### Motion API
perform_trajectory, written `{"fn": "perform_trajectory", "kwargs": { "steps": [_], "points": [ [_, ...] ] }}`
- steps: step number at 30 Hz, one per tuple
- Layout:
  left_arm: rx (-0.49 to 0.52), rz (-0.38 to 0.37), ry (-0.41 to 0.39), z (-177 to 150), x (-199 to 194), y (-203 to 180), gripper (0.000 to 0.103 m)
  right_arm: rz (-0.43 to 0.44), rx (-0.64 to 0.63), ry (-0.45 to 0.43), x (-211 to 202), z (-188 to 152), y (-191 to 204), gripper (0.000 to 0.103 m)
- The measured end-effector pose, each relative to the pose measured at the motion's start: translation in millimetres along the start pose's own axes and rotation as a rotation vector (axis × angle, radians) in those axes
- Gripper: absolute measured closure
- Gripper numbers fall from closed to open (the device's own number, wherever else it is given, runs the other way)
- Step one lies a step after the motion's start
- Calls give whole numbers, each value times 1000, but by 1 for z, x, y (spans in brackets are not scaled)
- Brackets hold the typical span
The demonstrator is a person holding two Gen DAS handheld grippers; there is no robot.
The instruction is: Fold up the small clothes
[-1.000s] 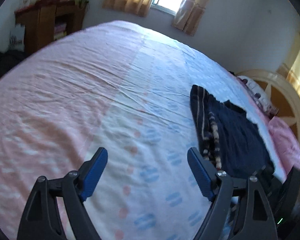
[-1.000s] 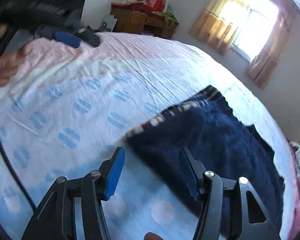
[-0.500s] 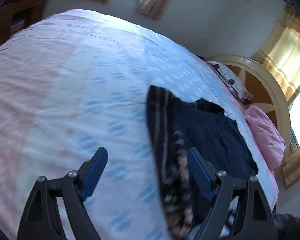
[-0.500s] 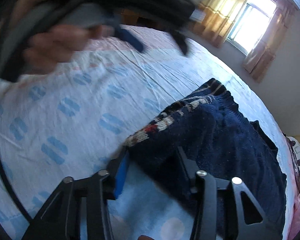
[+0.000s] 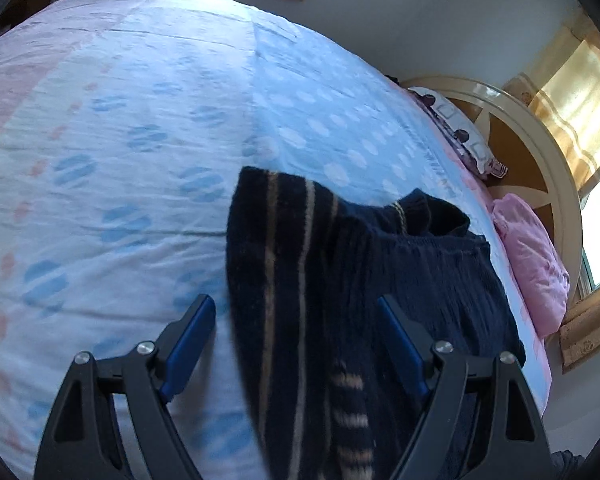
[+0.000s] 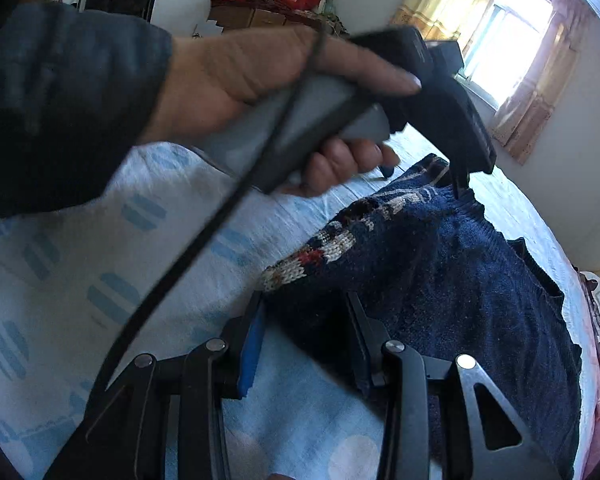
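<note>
Right tool (image 6: 304, 336) pinches the sweater's (image 6: 440, 280) near hem on the bed (image 6: 100, 260).
Left tool (image 5: 296, 344) gapes wide over its far striped edge.

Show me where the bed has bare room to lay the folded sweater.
Bare sheet is widest on the pink-and-blue side away from the navy sweater, toward the curtained wall. It is crowded beside the headboard, where the pink pillow and patterned pillow lie.

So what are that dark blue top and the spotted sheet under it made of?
The dark blue top looks like knitted wool or acrylic: visible stitches, fuzzy matte surface, woven-in pattern band. The spotted sheet looks like thin printed cotton, matte with fine creases, though the fibre is a guess.
</note>
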State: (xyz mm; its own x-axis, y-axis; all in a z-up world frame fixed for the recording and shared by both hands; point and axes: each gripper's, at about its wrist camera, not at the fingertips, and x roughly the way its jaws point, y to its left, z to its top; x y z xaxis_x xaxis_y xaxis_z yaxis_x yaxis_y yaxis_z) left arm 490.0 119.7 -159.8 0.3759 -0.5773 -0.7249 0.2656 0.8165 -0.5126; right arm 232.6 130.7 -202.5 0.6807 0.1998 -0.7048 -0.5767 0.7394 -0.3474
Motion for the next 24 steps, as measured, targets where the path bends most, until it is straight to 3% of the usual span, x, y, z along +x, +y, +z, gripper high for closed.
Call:
{"fn": "perform_trajectory", "kwargs": {
  "steps": [4, 5, 6, 7, 8, 9, 14, 24],
  "points": [
    [35, -38, 1, -1, 3, -6, 23, -13, -9, -4, -1, 0, 3, 64],
    [48, -41, 3, -1, 3, -7, 36, -13, -12, -5, -2, -1, 5, 66],
    [52, -28, 8, -1, 5, -7, 67, -8, -19, -8, -3, -1, 6, 73],
    [48, -41, 12, 0, 6, -7, 79, -6, -28, -13, -5, -1, 8, 77],
    [37, -56, 10, 2, 5, -4, 82, -12, -31, -17, -6, 0, 8, 84],
    [25, -59, 3, 2, 3, -3, 84, -13, -27, -18, -8, 0, 7, 89],
    [15, -39, -31, 3, -6, -10, 86, 24, 36, -22, -22, 2, -10, 93],
    [-2, -88, -118, 12, -31, -39, 88, -39, 60, -99, -65, -11, -34, 94]
  ]
}}
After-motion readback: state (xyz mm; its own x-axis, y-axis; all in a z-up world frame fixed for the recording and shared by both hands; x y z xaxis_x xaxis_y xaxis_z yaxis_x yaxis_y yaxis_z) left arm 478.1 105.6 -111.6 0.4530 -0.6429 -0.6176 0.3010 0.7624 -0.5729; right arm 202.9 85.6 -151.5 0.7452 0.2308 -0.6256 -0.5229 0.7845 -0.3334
